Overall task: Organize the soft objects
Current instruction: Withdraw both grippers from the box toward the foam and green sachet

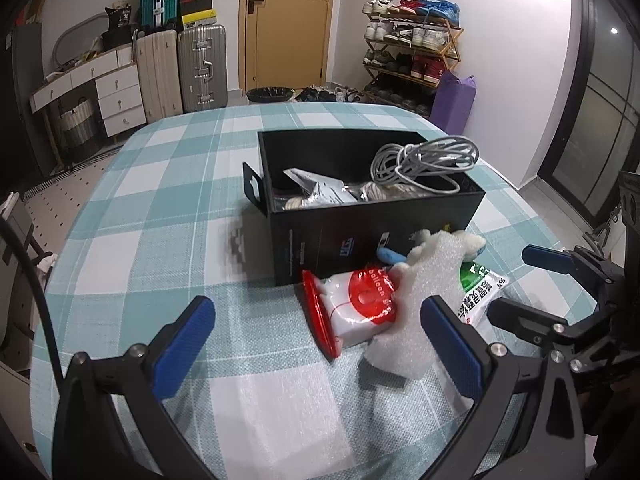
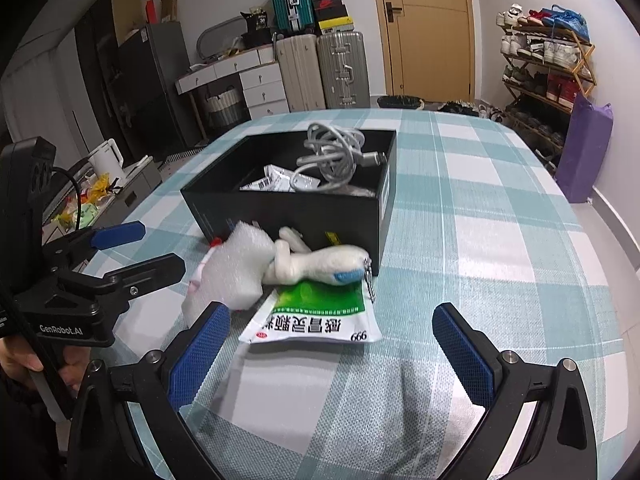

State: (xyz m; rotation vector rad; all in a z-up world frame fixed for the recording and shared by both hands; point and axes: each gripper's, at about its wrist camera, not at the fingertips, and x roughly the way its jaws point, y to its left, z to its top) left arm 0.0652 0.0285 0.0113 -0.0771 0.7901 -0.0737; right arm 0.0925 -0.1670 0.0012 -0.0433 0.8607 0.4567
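Note:
A black box stands on the checked tablecloth, holding a coiled grey cable and foil packets. In front of it lie a white foam piece, a red-capped balloon pack, a white plush toy with blue tips and a green-and-white sachet. My left gripper is open, just short of the balloon pack and foam. My right gripper is open over the sachet's near edge.
The table is round-edged under a teal and white cloth. Suitcases, drawers and a shoe rack stand beyond it. A hand holds the left gripper's handle at the left of the right wrist view.

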